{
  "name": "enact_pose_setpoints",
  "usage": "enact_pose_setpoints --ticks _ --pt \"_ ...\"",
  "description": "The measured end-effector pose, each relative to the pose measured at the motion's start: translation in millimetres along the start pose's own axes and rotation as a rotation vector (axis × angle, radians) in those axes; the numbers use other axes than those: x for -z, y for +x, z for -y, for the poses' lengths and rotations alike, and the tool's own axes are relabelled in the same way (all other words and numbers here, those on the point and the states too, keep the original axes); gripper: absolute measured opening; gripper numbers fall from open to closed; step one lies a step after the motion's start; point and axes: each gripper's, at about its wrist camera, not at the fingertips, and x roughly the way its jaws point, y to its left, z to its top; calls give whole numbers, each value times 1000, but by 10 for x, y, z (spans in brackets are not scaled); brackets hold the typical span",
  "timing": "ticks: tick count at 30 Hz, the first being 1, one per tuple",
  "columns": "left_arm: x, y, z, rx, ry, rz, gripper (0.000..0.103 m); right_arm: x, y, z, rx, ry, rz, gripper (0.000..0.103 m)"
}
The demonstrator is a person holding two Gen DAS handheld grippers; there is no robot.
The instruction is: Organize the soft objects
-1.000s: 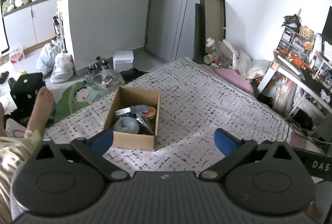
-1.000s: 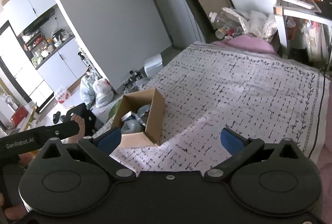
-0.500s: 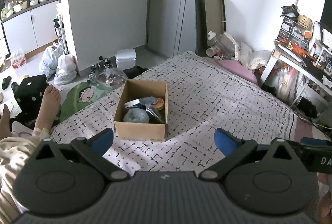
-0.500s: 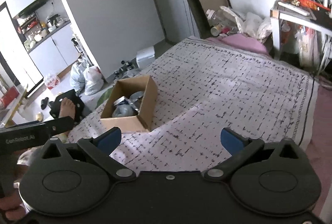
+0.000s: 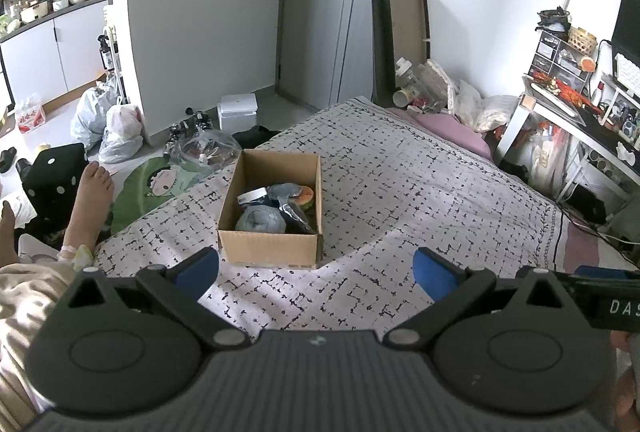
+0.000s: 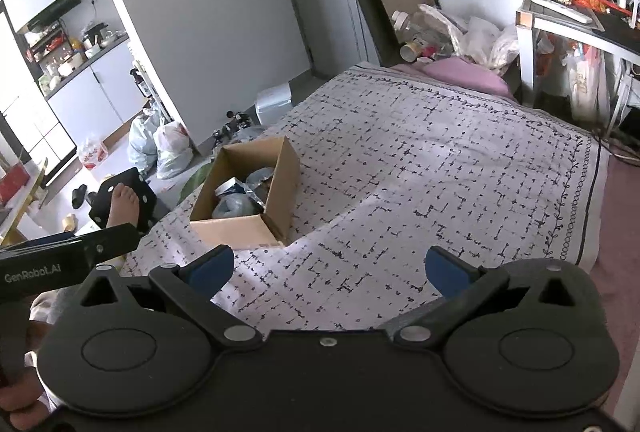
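An open cardboard box (image 5: 272, 248) sits on the patterned bed cover (image 5: 420, 199), also in the right wrist view (image 6: 236, 230). Inside lie several soft things: a grey-blue bundle (image 5: 260, 220), dark cloth (image 5: 296, 222) and an orange-rimmed item (image 5: 304, 193). My left gripper (image 5: 316, 272) is open and empty, held back above the cover just in front of the box. My right gripper (image 6: 326, 270) is open and empty, to the right of the box. The left gripper's body (image 6: 68, 256) shows at the right wrist view's left edge.
A bare foot (image 5: 90, 199) rests left of the bed near a black dotted cushion (image 5: 52, 171). Plastic bags (image 5: 120, 131) and a white bin (image 5: 237, 109) stand on the floor. A pink pillow (image 5: 448, 129) and clutter lie at the bed's far end. A desk (image 5: 580, 119) stands right.
Both grippers have pulled back and risen away from the box, which now looks smaller and farther. Both stay open and empty.
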Motion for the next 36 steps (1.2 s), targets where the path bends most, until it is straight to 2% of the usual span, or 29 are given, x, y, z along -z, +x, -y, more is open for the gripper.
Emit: enact_pose_setpoints --ticks 36 --pt "-39 -55 32 5 12 -1 103 -28 -58 -2 -4 7 21 103"
